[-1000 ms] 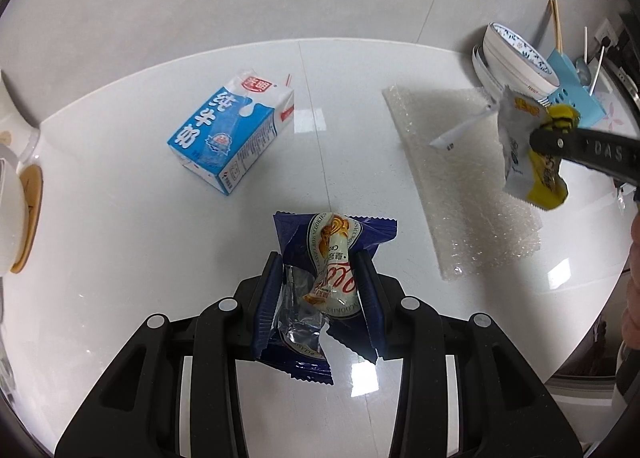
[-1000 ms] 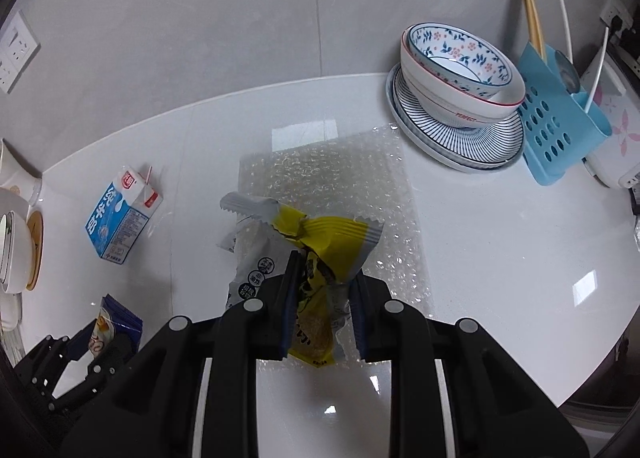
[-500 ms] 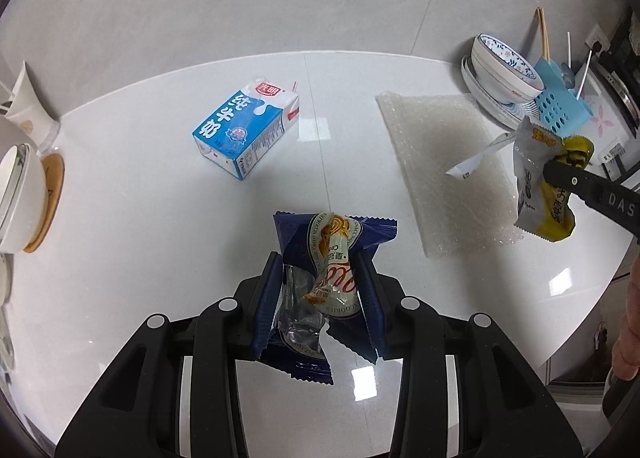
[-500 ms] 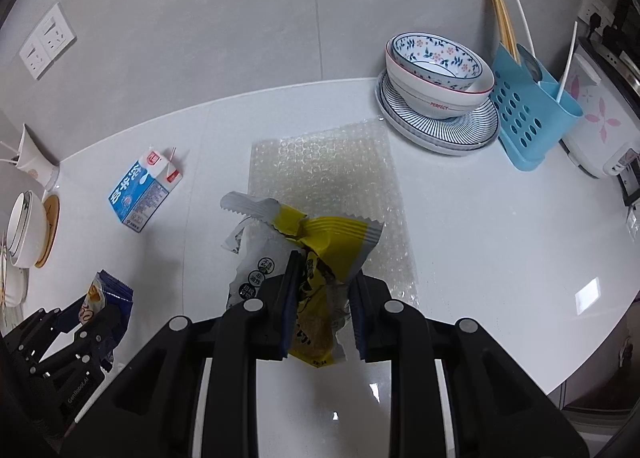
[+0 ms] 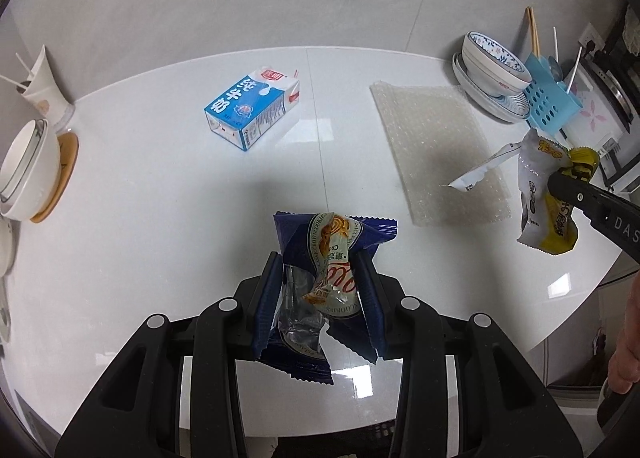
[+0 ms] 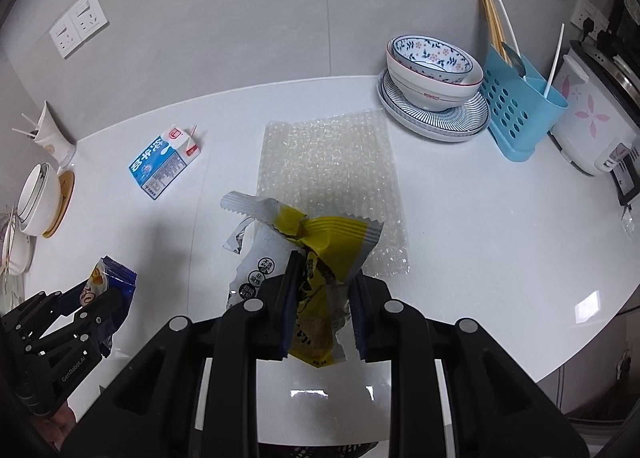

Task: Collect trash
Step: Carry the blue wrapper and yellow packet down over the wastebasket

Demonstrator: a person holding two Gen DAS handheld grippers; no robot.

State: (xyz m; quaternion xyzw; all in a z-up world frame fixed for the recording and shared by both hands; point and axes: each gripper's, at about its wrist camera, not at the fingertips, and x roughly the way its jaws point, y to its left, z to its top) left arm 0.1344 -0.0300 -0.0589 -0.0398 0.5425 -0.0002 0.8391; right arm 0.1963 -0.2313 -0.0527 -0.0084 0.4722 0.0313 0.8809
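My left gripper (image 5: 320,270) is shut on a dark blue cookie wrapper (image 5: 332,258) and holds it above the white counter; it also shows in the right wrist view (image 6: 108,286). My right gripper (image 6: 324,270) is shut on a yellow and white snack wrapper (image 6: 316,242), held above the counter near the front edge; the wrapper shows at the right of the left wrist view (image 5: 548,198). A blue and white milk carton (image 5: 252,110) lies on the counter, also in the right wrist view (image 6: 164,162). A sheet of bubble wrap (image 5: 436,150) lies flat, also in the right wrist view (image 6: 332,178).
Stacked bowls on plates (image 6: 432,82), a blue utensil holder (image 6: 520,110) and a rice cooker (image 6: 596,118) stand at the back right. A paper cup (image 6: 50,134) and white bowls on a coaster (image 6: 40,198) stand at the left. The counter's front edge (image 6: 560,362) is close.
Both grippers have pulled up and back from the counter with their wrappers still held, so more of the counter and wall shows. The carton and bubble wrap have not moved.
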